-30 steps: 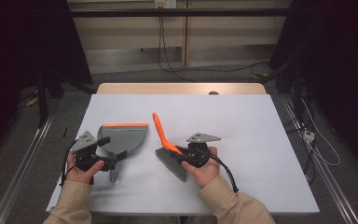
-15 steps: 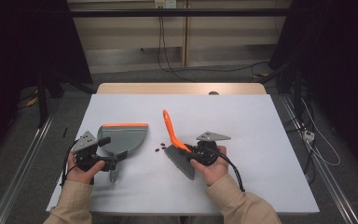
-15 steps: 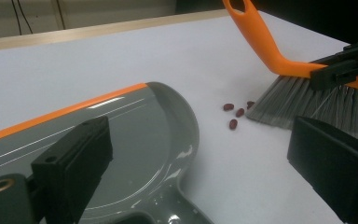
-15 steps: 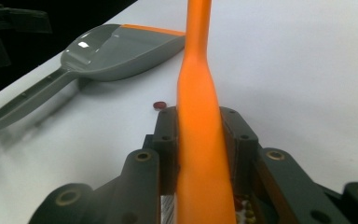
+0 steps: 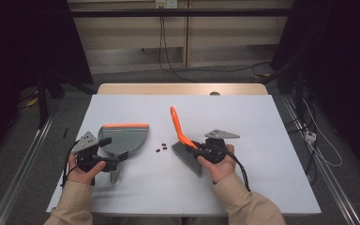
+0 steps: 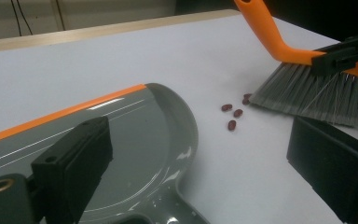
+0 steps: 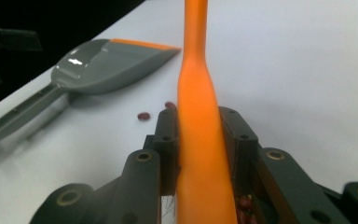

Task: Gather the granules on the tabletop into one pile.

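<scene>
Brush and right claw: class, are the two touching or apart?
Touching. The right gripper view shows the brush handle clamped between the right claw's two jaws, no gap either side.

white table (image 5: 272,140), grey dustpan (image 5: 126,138), dark beans (image 5: 161,148), brush bristles (image 5: 187,157)

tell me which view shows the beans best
The left gripper view: four dark beans lie apart on the table, just off the brush bristles. The high view shows them as tiny specks. The right gripper view shows two, partly behind the handle.
</scene>
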The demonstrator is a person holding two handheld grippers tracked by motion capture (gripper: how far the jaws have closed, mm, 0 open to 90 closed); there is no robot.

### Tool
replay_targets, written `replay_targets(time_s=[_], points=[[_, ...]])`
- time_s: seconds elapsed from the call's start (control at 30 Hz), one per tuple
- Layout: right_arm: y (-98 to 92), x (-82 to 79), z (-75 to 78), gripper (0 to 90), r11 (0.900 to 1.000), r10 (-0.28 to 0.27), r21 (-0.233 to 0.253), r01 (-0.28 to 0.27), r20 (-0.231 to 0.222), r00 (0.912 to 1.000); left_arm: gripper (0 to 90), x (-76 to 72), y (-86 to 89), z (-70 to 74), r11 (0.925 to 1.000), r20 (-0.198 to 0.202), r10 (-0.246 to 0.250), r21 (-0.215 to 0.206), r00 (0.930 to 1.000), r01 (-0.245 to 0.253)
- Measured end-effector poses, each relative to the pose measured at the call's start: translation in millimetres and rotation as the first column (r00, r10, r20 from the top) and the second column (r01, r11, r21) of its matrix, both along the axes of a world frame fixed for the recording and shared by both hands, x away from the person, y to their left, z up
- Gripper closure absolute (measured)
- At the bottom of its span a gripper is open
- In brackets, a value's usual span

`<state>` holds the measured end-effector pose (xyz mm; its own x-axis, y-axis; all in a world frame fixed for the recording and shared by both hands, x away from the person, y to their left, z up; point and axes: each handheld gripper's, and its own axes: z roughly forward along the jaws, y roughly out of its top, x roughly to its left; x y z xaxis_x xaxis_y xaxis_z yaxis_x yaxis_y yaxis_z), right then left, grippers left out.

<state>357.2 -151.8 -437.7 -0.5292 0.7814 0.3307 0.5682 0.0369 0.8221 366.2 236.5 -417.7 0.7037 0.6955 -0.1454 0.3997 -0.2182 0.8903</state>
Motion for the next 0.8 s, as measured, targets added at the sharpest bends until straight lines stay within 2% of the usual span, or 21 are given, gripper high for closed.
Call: replay_targets(time_s=[0.13, 0.3, 0.47, 0.53, 0.63, 0.67, 0.73, 0.8], points=[[8.9, 3.2, 9.8, 70.9, 0.999, 0.002, 0.04, -0.003, 0.029, 0.9996, 6.7, 0.8, -0.2, -0.3, 1.0, 0.002, -0.001, -0.001, 1.0, 0.001], [40.8, 13.1, 16.0, 70.9, 0.998, 0.017, 0.067, -0.019, 0.041, 0.999, 6.7, 0.8, 2.2, 0.4, 1.0, 0.002, 0.0, -0.005, 1.0, 0.0], [80.3, 21.3, 8.7, 70.8, 0.997, 0.037, 0.067, -0.038, 0.02, 0.9991, 6.7, 0.2, 5.8, 1.0, 0.9998, 0.003, 0.006, -0.017, 1.0, -0.006], [89.8, 23.7, 2.7, 70.8, 0.996, 0.037, 0.08, -0.036, -0.014, 0.9992, 6.7, -0.1, 6.8, 0.6, 0.9997, 0.001, 0.009, -0.021, 1.0, -0.009], [96.0, 25.5, -5.6, 70.8, 0.999, 0.023, 0.04, -0.021, -0.036, 0.9991, 6.7, 0.0, 8.4, 0.2, 0.9997, 0.0, 0.007, -0.022, 1.0, -0.007], [94.8, 25.9, -5.8, 70.8, 1.0, 0.012, 0.027, -0.011, -0.033, 0.9994, 6.7, 0.1, 8.7, 0.3, 0.9997, 0.0, 0.009, -0.023, 1.0, -0.009], [89.8, 27.0, -5.1, 70.7, 1.0, -0.002, 0.017, 0.003, -0.053, 0.9986, 6.7, 0.2, 9.0, 0.4, 0.9996, 0.001, 0.012, -0.024, 0.9999, -0.012], [83.4, 26.7, -4.6, 70.7, 1.0, -0.018, -0.009, 0.017, -0.043, 0.9989, 6.6, 0.3, 8.5, 0.2, 0.9997, 0.0, 0.01, -0.023, 1.0, -0.01]])
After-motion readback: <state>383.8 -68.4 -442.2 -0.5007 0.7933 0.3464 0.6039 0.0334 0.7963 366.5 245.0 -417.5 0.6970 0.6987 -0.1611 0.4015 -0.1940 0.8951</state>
